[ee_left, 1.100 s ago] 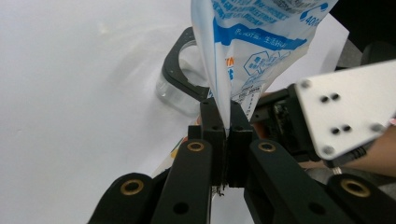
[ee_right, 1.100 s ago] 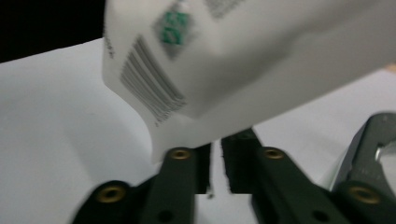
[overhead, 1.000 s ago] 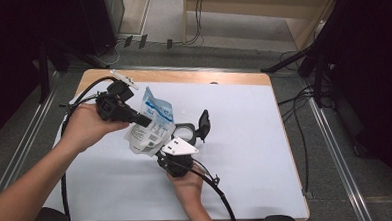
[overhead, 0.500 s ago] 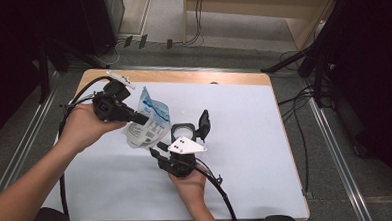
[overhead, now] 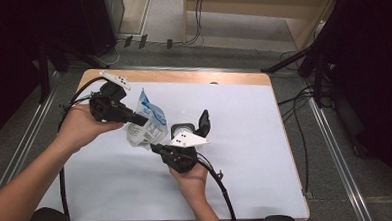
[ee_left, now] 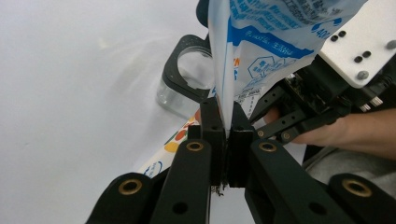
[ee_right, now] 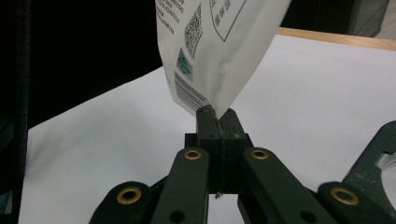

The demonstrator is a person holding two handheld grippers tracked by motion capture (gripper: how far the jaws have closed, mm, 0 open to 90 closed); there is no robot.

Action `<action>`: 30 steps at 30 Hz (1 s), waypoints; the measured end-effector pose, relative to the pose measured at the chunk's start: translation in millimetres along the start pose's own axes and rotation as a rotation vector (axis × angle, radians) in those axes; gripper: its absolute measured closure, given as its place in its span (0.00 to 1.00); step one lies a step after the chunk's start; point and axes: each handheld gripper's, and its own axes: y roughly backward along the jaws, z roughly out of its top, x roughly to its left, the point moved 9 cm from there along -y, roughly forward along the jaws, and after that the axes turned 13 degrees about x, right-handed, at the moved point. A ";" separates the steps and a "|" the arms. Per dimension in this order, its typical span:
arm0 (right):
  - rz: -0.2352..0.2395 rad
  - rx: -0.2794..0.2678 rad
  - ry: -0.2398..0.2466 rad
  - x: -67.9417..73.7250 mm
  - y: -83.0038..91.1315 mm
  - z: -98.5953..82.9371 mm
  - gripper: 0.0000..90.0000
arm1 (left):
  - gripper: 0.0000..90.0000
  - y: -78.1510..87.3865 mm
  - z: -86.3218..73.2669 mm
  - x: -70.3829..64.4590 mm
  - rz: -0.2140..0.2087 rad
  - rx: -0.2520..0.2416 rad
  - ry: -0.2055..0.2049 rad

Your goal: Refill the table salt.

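Observation:
A white and blue refill pouch hangs above the table between both grippers. My left gripper comes in from the upper left and is shut on the pouch's side edge; in the left gripper view the jaws pinch the seam of the pouch. My right gripper reaches up from below and is shut on the pouch's bottom corner, seen as a barcode corner clamped at the tips. A clear glass jar with a black ring stands just right of the pouch.
The white table top has free room to the right and front. A black upright piece stands beside the jar. Cables trail from both grippers toward the front edge. The wooden table edge runs along the back.
The pouch has turned more edge-on and shifted slightly left with the left gripper. The right gripper has stayed at the bottom corner, barely moving.

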 end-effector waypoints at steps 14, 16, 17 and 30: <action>-0.010 -0.084 -0.017 -6.9 8.6 20.6 0.63 | 1.00 -8.0 -7.8 -0.9 0.033 0.021 0.000; 0.016 -0.085 -0.031 -5.4 7.9 23.6 0.68 | 1.00 -11.9 -6.4 -3.8 0.034 0.029 -0.014; 0.019 -0.081 -0.046 -5.7 8.0 25.4 0.76 | 1.00 -14.1 -5.7 -4.9 0.038 0.028 -0.016; 0.042 -0.057 -0.029 -11.5 23.3 26.7 1.00 | 0.73 -1.0 -15.5 8.0 0.044 -0.040 -0.151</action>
